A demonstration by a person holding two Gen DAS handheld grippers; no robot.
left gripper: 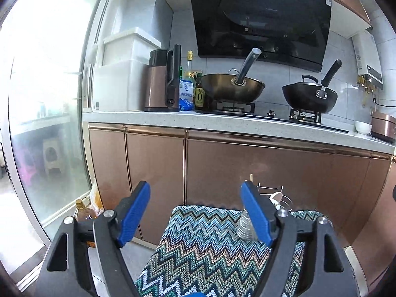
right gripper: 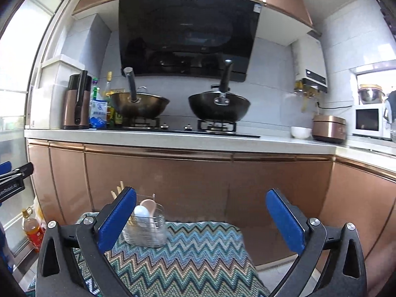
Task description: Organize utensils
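A clear utensil holder [right gripper: 146,227] stands on the zigzag-patterned cloth [right gripper: 188,255], holding spoons [right gripper: 144,211] and wooden chopsticks [right gripper: 118,190]. In the right wrist view it sits just beyond the left finger of my right gripper [right gripper: 201,219], which is open with nothing between its blue pads. In the left wrist view the same holder [left gripper: 247,225] is partly hidden behind the right finger of my left gripper [left gripper: 195,209]; a spoon [left gripper: 276,198] shows above it. That gripper is open and empty too.
Copper-coloured cabinet doors [right gripper: 198,180] rise close behind the cloth. Above them a white countertop [right gripper: 173,139] carries two woks [right gripper: 219,106], a kettle [right gripper: 76,101], bottles, a white bowl [right gripper: 300,132] and a rice cooker [right gripper: 329,127]. An oil bottle [right gripper: 32,230] stands on the floor at left.
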